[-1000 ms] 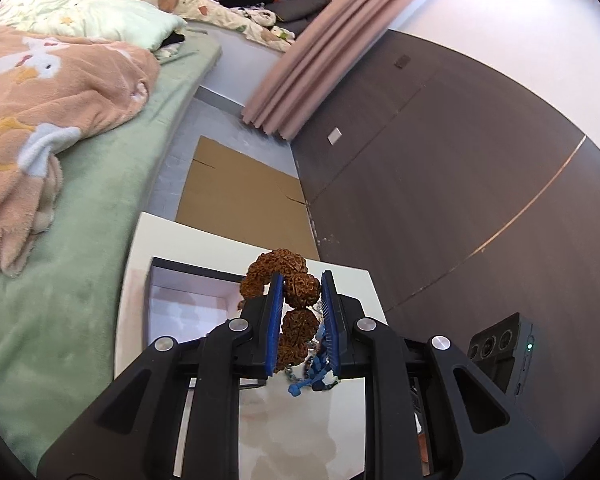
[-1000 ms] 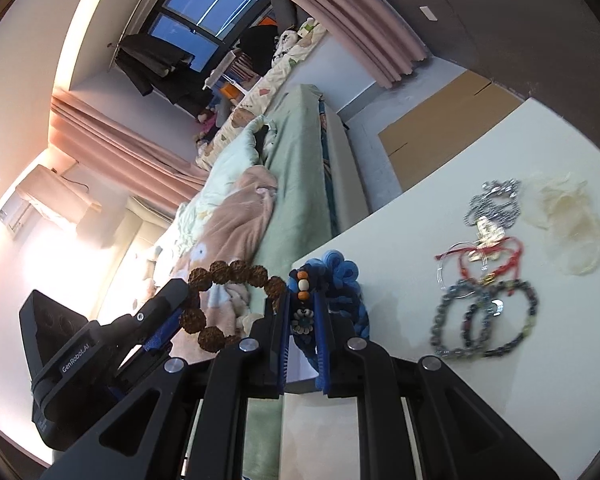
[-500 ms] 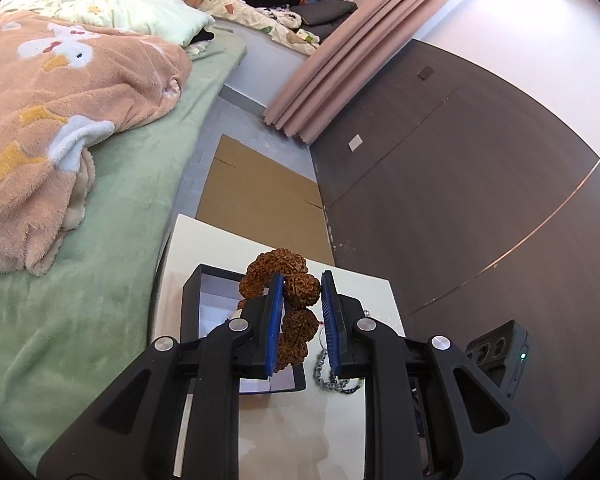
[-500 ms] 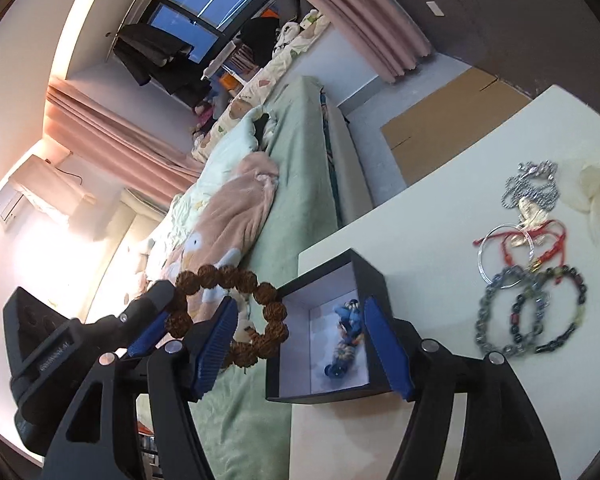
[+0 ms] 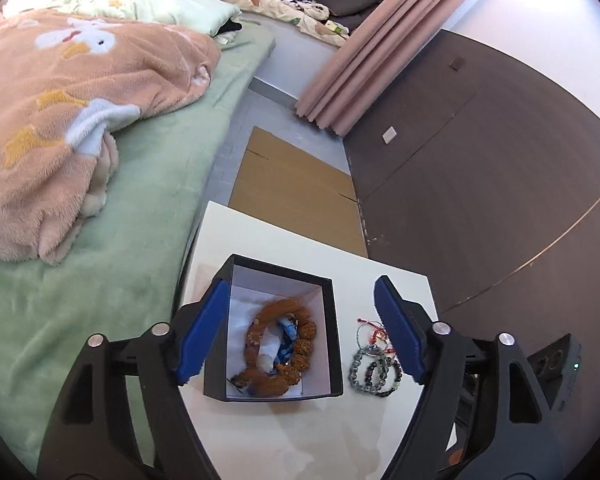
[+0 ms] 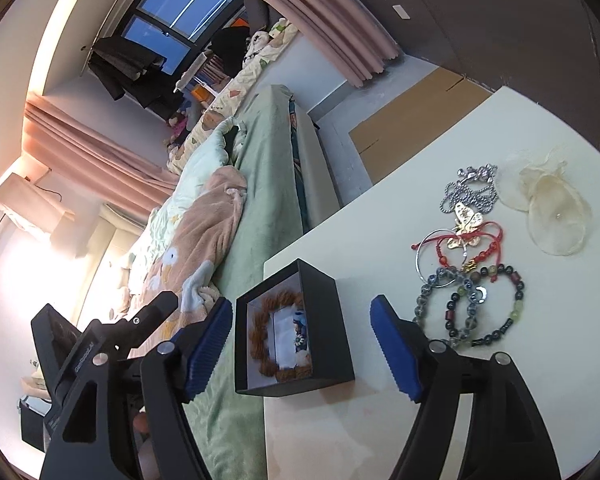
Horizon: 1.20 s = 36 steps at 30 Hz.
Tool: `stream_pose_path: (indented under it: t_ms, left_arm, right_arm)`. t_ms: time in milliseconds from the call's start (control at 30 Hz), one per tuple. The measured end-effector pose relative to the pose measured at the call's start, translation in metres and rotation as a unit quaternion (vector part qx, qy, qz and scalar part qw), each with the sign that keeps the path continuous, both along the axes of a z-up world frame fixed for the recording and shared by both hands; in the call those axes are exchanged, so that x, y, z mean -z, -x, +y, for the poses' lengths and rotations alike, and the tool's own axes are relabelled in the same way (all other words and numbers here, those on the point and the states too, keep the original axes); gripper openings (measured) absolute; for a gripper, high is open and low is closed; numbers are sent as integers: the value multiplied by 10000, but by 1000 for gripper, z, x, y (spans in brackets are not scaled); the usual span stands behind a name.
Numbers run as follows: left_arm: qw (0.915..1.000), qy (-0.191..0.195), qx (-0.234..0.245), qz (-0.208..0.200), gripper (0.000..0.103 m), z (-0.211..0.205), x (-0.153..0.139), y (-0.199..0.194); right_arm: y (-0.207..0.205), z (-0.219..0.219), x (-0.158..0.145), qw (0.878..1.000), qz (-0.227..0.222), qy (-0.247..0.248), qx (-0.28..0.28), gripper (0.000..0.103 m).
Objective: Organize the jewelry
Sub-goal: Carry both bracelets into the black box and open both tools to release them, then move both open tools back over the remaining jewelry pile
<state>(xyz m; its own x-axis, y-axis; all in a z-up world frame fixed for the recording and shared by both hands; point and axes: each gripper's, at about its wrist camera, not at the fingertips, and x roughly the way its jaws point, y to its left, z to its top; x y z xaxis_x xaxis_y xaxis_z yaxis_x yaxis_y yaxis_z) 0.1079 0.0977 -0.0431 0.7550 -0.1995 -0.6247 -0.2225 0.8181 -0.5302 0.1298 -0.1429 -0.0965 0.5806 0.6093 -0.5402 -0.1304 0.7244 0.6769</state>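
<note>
Both grippers hover above the white table point(image 5: 284, 248) with jaws spread wide and nothing between them. Left gripper point(image 5: 300, 332): its blue pads flank the open black jewelry box point(image 5: 334, 344), which stands at the table edge nearest the green bed point(image 5: 148, 240). Inside the box, on its white lining, lies a brown seed-bead bracelet point(image 5: 300, 354) forming a ring, with a blue beaded piece point(image 5: 286, 330) resting within that ring. Right gripper point(image 6: 302, 350): the same box point(image 6: 332, 320) sits between its pads, seen from the side.

Loose jewelry lies on the table beside the box, toward the dark wall: two dark beaded bracelets point(image 6: 470, 308) overlapping each other, a red cord bracelet point(image 6: 490, 246) and thin silver bangle point(image 6: 422, 254) just beyond them, then a silver ball-chain necklace point(image 6: 468, 192) with a gold butterfly pendant point(image 6: 466, 224). A sheer cream organza pouch point(image 6: 552, 208) lies near the table's far corner. A flattened cardboard sheet point(image 5: 292, 188) covers the floor past the table.
</note>
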Motion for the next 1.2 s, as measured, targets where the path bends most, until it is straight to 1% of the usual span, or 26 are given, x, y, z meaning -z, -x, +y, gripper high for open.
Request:
stream_pose_path:
  t_ms: [33,167,267,333,433,567,733,933,1000,1067,1100,1133,1167,1200]
  left_arm:
    - [10000,-32,-3,-7,85,-1,-1,0]
    - [9998,-197,29,49,86,-5,-1,1]
    - [9998,-191,85,79,86,-9,0,1]
    - [9995,-281,97,67,90,-14,-1,3]
    - [9988,-450,170,25,93,-23,-4,5]
    - [9975,-586,391,56,94,-40,-4,2]
    - [9932,-998,602,54,94,-70,-5,-1]
    - [9890,-983,1104,93,94,-107,5,-5]
    - [9865,-1077,1232,92,94,-123,8,-6]
    - [9843,-1125,1360,79,93,-136,11,-7]
    - [9829,-1142,1443,79,93,-143,13,-8]
    - [9816,-1172,1507,91,91,-150,16,-9]
    - [9805,-1193,1560,108,89,-154,17,-10]
    - [9792,-1208,1625,137,84,-160,20,-12]
  right_arm:
    - [2,-3,-1,10000,-15,31,10,72]
    - [6,-18,-6,9997,-46,234,111,78]
    - [10,-33,-10,9990,-46,384,216,86]
    - [14,-45,-13,9976,-22,609,329,92]
    - [17,-61,-13,9954,50,856,427,96]
    - [20,-81,-11,9925,156,1102,515,95]
    - [19,-105,-5,9906,343,1146,662,96]
    - [20,-128,-2,9903,467,1035,805,95]
    - [20,-133,-3,9885,473,1123,892,95]
    - [20,-139,-2,9872,541,1164,945,92]
    - [19,-142,-1,9872,600,1124,961,88]
    - [18,-145,1,9871,670,1076,978,83]
    - [16,-149,4,9866,768,1038,1002,80]
    - [15,-152,6,9860,826,1030,1020,75]
